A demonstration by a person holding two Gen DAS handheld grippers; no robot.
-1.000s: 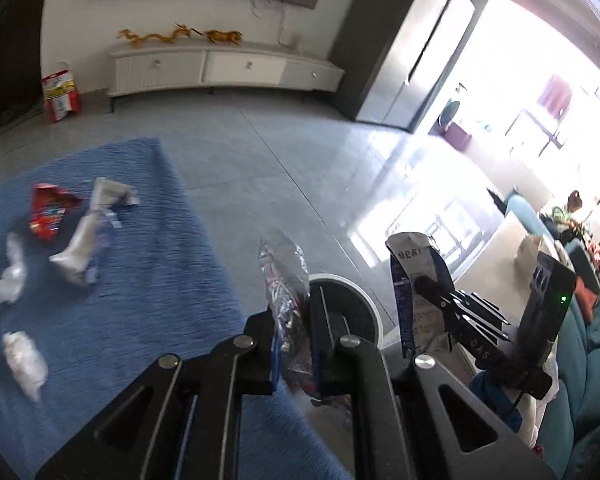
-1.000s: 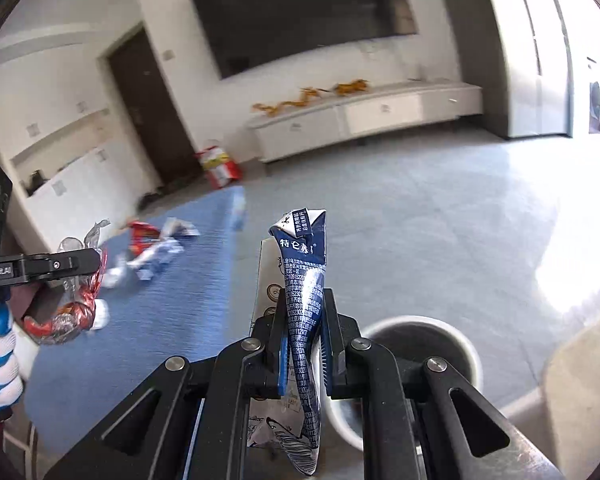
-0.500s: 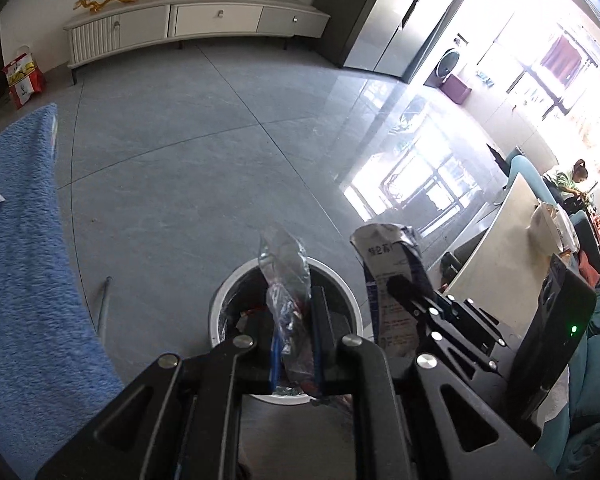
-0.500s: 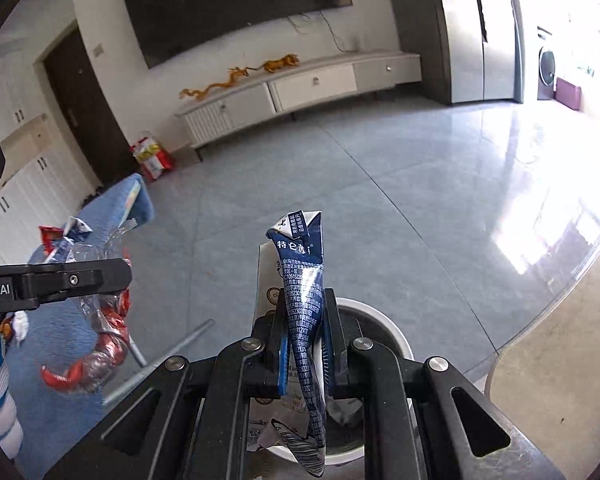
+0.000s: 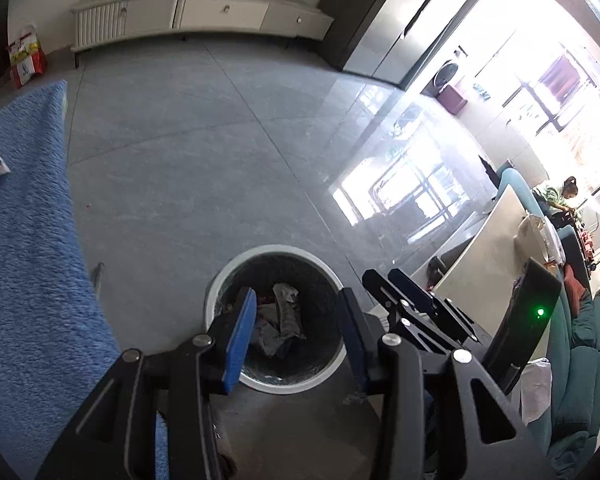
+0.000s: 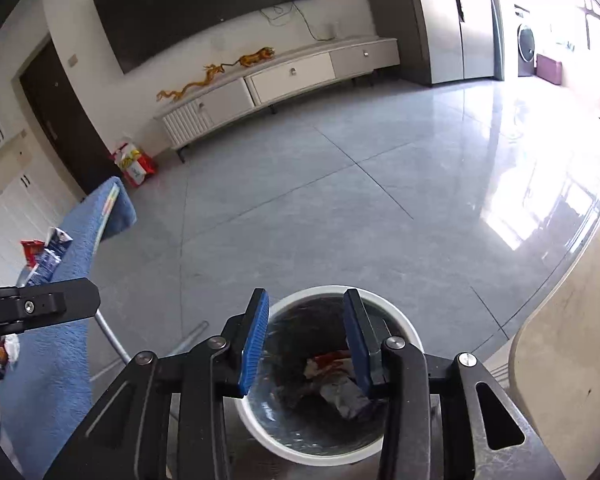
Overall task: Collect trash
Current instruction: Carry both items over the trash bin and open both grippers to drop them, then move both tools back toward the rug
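Both grippers hang over a round white bin point(image 5: 220, 284) on the grey floor. My left gripper point(image 5: 296, 300) has its blue-padded jaws opening, with nothing between them; crumpled trash point(image 5: 278, 320) lies in the bin below. My right gripper point(image 6: 306, 296) is also opening and empty above the bin point(image 6: 404, 320), where a carton and wrappers point(image 6: 340, 392) lie. The right gripper point(image 5: 382, 276) shows beside the left one in the left wrist view. More wrappers point(image 6: 48, 256) lie on the blue cloth point(image 6: 60, 360) to the left.
The blue-covered table point(image 5: 28, 260) stands left of the bin on metal legs point(image 6: 110, 336). A pale table edge point(image 6: 560, 360) is close on the right. Far off are a white TV cabinet point(image 6: 292, 76), a red bag point(image 6: 134, 164) and a seated person point(image 5: 556, 196).
Both grippers sank toward the bin, then opened. The clear wrapper has left the left jaws and the blue carton the right jaws; both now lie in the bin.
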